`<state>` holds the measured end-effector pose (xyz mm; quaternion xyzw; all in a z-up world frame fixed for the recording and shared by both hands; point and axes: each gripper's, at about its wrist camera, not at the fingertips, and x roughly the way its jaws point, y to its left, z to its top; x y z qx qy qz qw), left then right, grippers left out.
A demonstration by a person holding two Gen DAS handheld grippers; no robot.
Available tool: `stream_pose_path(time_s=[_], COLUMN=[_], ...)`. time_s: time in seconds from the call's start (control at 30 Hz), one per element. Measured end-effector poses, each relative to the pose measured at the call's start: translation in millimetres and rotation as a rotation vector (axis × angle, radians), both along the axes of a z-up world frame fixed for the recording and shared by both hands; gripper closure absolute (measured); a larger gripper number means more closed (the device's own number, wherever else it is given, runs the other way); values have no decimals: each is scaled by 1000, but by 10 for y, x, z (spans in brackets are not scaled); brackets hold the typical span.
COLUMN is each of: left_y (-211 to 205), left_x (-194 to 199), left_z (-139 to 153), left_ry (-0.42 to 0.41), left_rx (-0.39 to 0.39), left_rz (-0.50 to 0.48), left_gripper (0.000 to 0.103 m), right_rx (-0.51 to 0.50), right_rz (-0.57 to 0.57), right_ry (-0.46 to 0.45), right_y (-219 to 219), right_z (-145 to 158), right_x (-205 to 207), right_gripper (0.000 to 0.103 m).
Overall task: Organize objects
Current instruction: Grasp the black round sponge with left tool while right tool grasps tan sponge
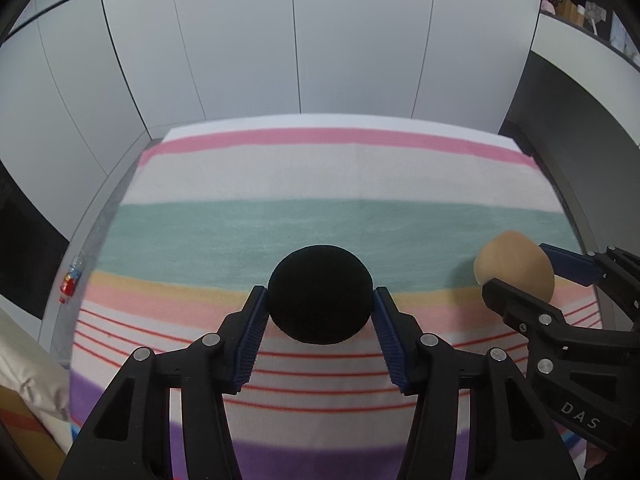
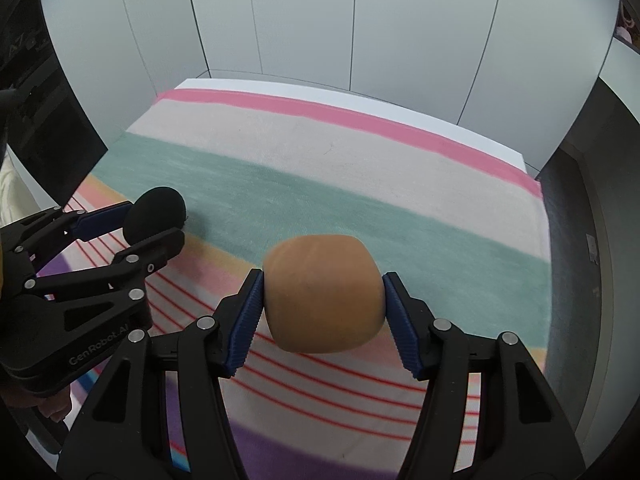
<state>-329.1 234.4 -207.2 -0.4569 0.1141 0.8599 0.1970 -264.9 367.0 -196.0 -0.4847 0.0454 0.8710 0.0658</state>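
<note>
My left gripper (image 1: pixel 320 300) is shut on a black foam ball (image 1: pixel 320 294) and holds it over the striped cloth (image 1: pixel 320 184). My right gripper (image 2: pixel 323 294) is shut on a tan, peach-shaped soft ball (image 2: pixel 323 294) that bulges between the blue pads. In the left wrist view the right gripper (image 1: pixel 520 272) and the tan ball (image 1: pixel 514 260) sit at the right. In the right wrist view the left gripper (image 2: pixel 158 220) and the black ball (image 2: pixel 156 214) sit at the left. Whether either ball touches the cloth cannot be told.
The striped cloth (image 2: pixel 360 168) covers a table that stands against white wall panels (image 1: pixel 320 40). A small red and white bottle (image 1: pixel 71 278) lies beside the table's left edge. A dark screen (image 2: pixel 52 120) stands at the left. Shelves with items (image 1: pixel 580 8) are at the upper right.
</note>
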Motion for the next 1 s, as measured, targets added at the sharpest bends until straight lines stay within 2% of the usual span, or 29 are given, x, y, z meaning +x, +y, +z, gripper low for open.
stream_pose_path(time_s=[0.33,0.7,1.0], left_y=[-43,-166,-366], left_x=[436,1022,1563], left_z=[602,1276,1634], left_ry=[46,71,79], left_rx=[30,66,98], left_rz=[-14,-15,-4], left_gripper=[49,49,49], right_rx=[-3,-46,-51], right_rz=[-29,-64,-72], right_ry=[37,61,83], right_y=[17,-78,-207], right_z=[586,1238,1644], right_x=[391,1068,1653], right_gripper=[41,41,41])
